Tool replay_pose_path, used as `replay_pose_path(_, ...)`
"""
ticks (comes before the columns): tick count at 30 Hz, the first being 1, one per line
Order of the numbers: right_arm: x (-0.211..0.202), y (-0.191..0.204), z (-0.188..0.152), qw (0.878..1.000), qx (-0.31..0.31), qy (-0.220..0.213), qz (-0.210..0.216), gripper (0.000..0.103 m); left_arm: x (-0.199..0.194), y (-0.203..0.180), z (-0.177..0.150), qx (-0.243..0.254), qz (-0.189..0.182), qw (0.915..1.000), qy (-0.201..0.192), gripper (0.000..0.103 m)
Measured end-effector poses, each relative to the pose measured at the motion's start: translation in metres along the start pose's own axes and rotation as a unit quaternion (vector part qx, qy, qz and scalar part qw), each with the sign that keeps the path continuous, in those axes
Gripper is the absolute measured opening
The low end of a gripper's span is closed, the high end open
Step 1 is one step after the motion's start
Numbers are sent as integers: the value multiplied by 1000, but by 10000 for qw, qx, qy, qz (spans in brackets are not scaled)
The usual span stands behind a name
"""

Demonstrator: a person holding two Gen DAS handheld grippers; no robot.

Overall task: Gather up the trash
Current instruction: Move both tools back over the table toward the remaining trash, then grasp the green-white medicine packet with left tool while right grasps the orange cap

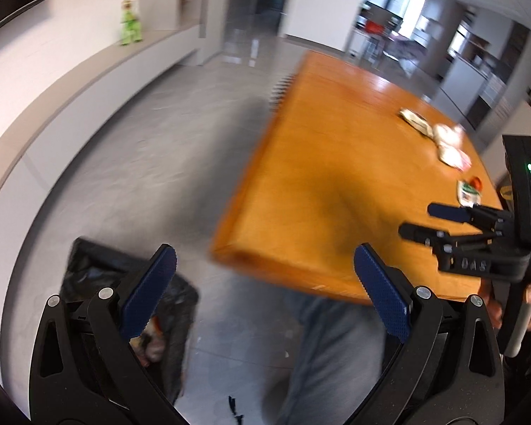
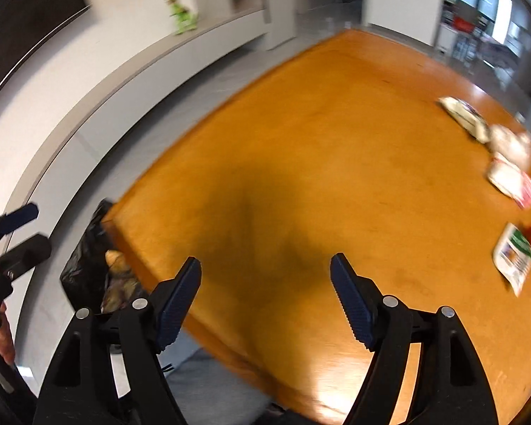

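Observation:
Several crumpled wrappers lie on the orange wooden table (image 1: 329, 177) (image 2: 336, 134): a pale packet (image 1: 416, 120) (image 2: 463, 117), white and pink ones (image 1: 451, 148) (image 2: 511, 177), and a green, red and white packet (image 1: 469, 191) (image 2: 517, 255). On the floor by the table corner stands a bin lined with a black bag (image 1: 88, 269) (image 2: 83, 262), with trash inside. My left gripper (image 1: 262, 258) (image 2: 37, 228) is open and empty, between the bin and the table corner. My right gripper (image 2: 265, 260) (image 1: 417, 219) is open and empty over the table's near part, short of the wrappers.
A grey floor (image 1: 159, 159) runs left of the table, bounded by a low white ledge with a green plush toy (image 1: 130, 23) (image 2: 182, 14). A person's grey trouser leg (image 1: 336, 354) is below the table edge. Both views are motion-blurred.

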State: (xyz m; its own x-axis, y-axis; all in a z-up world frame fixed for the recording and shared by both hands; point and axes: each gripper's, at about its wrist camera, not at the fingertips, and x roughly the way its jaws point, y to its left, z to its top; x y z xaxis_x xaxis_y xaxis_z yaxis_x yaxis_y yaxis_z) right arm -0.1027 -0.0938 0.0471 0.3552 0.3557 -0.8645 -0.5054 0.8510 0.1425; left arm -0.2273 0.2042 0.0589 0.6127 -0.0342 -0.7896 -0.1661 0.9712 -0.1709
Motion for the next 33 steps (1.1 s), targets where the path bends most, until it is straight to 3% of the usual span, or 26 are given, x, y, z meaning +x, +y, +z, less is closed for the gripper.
replay_pose_path(7,-15,-107,-16,9961,846,-33,-264,76,47,-97,19,741,-514,9956,249,97)
replay_pose_path(12,-37,-181,-22,9887,1368,-305,-527,76,73,-163,24,1264,-663,9889,417,97)
replay_pose_path(16,-46,-244,-16,9786,1642,-424,-1165,69,93,-221,26,1726,-797,9802,546,97)
replay_pose_path(19,-39,-282,-7,9733,1714,-231,-1510,63,103,-257,27,2016,-912,9731,642,97)
replay_pose_path(23,-19,-316,-1,9714,1687,96,-1670,60,116,-300,37,2265,-1023,9657,746,97)
replay_pose_path(29,4,-339,6,9732,1689,322,-1529,59,149,-353,55,2509,-1119,9561,1017,97)
replay_pose_path(31,9,-347,6,9740,1744,383,-1398,40,160,-371,57,2649,-1131,9514,1090,97)
replay_pose_path(33,5,-355,2,9723,1869,305,-1373,39,171,-388,60,2734,-1217,9468,1182,97)
